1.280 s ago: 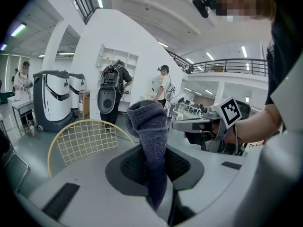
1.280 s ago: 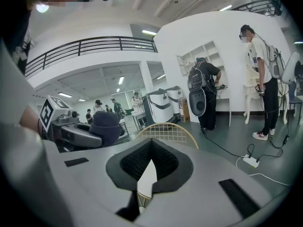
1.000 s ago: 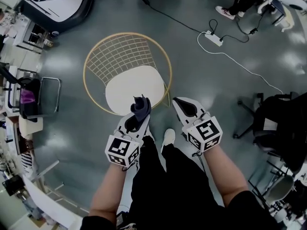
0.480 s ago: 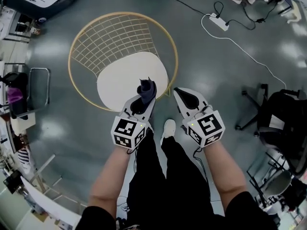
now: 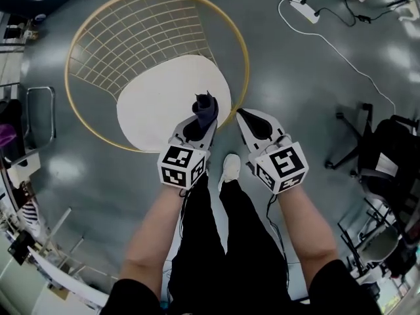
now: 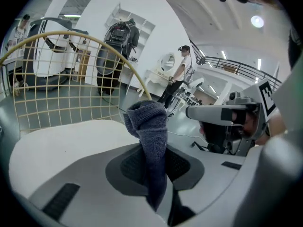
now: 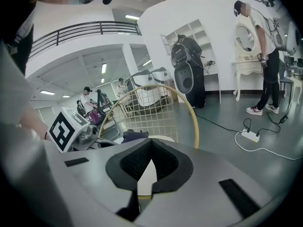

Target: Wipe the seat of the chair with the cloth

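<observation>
A: Where is the dark blue knitted cloth [image 6: 150, 131]?

B: The left gripper [image 5: 202, 118] has it pinched between its jaws. A bunched tuft sticks out past the tips, over the near right edge of the white padded seat [image 5: 157, 104] of the gold wire chair [image 5: 131, 38]. The right gripper [image 5: 241, 115] hangs just beside that edge. Its jaws are together with nothing in them.

A: What might go wrong from here?

B: Only a narrow wad pokes out. If it is pressed down flat, I think the hard jaw tips could rub the seat instead of the cloth. Each pass would also clean only a thin strip, so the far edge by the wire back is easily missed. Nothing steadies the chair, so a firm push could slide it over the smooth grey floor [image 5: 295, 77]. Dragging could also tug the cloth loose from so small a grip.

A: What can't you make out?

B: I can't tell whether the tuft touches the seat or hangs above it. The left gripper covers the seat's near edge. The chair's legs are out of sight, and so is how much cloth is bunched inside the jaws.
</observation>
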`<action>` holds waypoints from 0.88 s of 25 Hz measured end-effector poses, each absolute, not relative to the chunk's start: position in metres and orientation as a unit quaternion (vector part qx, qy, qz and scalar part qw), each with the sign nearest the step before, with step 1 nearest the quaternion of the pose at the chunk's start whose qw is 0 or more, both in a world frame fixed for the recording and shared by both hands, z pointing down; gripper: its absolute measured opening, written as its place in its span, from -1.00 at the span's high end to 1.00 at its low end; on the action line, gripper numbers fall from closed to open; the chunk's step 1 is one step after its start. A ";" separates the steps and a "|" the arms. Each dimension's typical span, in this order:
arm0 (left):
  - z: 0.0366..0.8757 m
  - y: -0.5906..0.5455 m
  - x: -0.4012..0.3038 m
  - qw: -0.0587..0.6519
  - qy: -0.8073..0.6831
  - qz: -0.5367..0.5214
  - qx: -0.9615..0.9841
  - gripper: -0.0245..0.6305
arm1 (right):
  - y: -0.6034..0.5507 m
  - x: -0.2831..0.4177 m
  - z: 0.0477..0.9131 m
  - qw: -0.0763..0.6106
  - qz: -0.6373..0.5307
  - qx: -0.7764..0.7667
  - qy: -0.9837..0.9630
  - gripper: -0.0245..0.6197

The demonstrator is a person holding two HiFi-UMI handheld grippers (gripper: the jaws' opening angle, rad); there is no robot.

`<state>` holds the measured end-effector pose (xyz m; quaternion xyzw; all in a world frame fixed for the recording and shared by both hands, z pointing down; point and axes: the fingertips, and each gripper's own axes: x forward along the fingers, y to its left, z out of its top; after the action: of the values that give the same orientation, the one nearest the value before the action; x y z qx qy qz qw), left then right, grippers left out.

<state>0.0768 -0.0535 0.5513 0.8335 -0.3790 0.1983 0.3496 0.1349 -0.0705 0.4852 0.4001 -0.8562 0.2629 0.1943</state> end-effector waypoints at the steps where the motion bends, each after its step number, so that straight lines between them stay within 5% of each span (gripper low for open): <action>1: 0.560 -0.055 0.078 0.357 -0.378 0.199 0.831 0.63 | -0.072 0.135 0.493 0.197 0.266 0.400 -0.854 0.89; 22: 0.674 -0.069 0.094 0.456 -0.366 0.201 0.786 0.64 | -0.087 0.137 0.580 0.221 0.298 0.418 -0.829 0.89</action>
<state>0.0943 -0.0689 0.6743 0.7861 -0.3659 0.2006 0.4560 0.1374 -0.0865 0.5798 0.4177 -0.8292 0.2984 0.2212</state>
